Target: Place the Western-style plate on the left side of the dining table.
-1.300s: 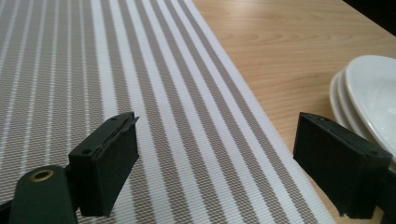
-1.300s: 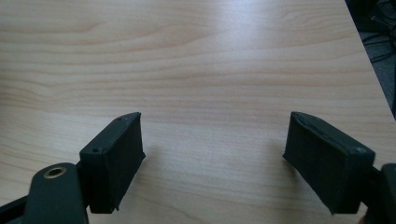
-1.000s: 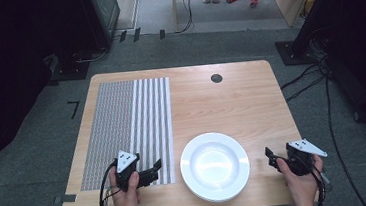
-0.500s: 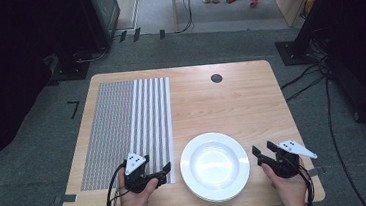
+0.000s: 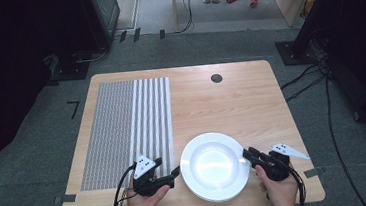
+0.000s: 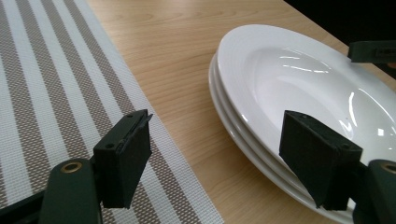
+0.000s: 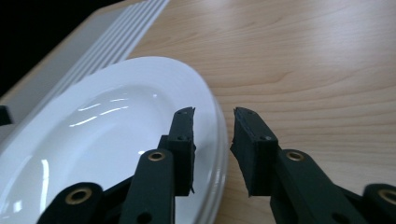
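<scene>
A stack of glossy white round plates [image 5: 215, 166] sits at the wooden table's [image 5: 231, 104] six o'clock edge. The left gripper [image 5: 170, 175], at the stack's nine o'clock over the woven striped placemat [image 5: 123, 128], gapes wide and empty. The right gripper [image 5: 249, 154], at three o'clock, has narrowly parted jaws straddling the rim, gripping nothing.
</scene>
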